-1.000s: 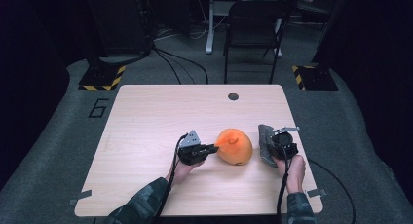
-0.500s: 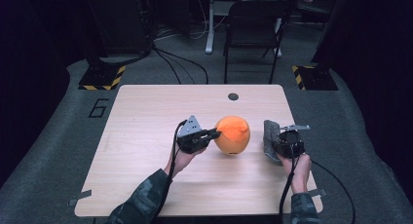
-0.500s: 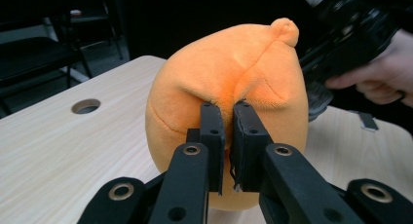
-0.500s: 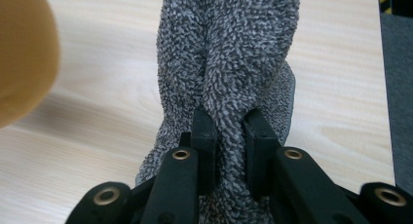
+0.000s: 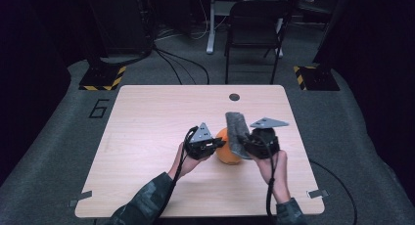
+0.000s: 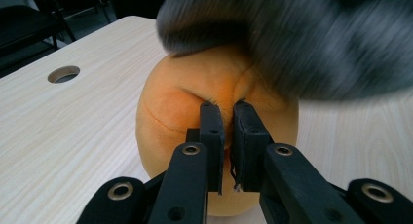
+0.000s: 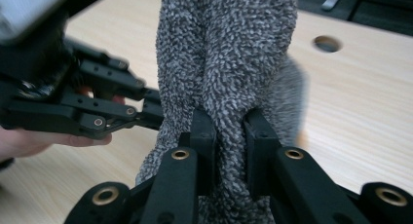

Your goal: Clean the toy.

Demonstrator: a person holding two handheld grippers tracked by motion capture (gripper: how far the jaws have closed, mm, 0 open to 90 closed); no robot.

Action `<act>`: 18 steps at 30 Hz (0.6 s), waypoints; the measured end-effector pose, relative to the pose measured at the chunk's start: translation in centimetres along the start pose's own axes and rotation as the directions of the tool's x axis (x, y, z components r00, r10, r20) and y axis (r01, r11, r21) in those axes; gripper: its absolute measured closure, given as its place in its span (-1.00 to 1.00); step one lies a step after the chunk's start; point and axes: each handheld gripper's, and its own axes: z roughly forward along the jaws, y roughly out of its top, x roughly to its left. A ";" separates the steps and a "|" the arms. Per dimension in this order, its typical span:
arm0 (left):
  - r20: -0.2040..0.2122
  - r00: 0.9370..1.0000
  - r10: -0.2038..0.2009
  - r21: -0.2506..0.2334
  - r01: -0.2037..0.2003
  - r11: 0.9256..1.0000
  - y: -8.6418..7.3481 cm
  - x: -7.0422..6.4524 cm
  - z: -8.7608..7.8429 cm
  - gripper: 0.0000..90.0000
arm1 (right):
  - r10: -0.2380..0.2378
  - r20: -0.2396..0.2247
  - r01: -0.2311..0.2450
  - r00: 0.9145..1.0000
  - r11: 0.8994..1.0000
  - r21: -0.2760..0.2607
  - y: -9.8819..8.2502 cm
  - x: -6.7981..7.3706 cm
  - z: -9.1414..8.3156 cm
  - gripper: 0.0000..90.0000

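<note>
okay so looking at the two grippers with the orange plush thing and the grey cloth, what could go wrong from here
1. The left gripper pinches only a small fold of the orange plush; that thin bite could slip, and the plush might roll on the table.
2. The right gripper holds the grey cloth near one end, so the loose part may flop sideways rather than onto the plush.
3. In the high view the two grippers sit close together over the plush, so they could bump.

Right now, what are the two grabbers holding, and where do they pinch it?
The left gripper pinches a fold in the orange plush toy's skin on its side. The right gripper pinches a bunched fold of the grey fuzzy cloth, which stands up from its jaws.
</note>
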 end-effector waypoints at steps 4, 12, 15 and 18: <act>0.014 1.000 -0.006 0.019 0.006 1.000 -0.5 0.0 0.3 0.87 | -0.035 0.060 0.030 0.998 0.997 0.077 -1.2 0.3 3.1 0.73; 0.019 1.000 -0.001 0.022 0.001 1.000 -0.9 0.0 0.6 0.88 | 0.000 0.154 -0.014 0.988 0.996 0.088 -2.1 -2.9 2.9 0.74; 0.025 1.000 -0.014 0.019 0.014 1.000 -0.9 0.2 0.5 0.87 | 0.001 0.264 -0.032 0.964 0.993 0.111 -2.7 -4.3 3.0 0.73; 0.036 0.999 -0.019 0.014 0.019 1.000 -1.0 0.3 0.4 0.87 | 0.054 0.237 -0.084 0.970 0.989 0.118 -3.4 -5.8 3.1 0.73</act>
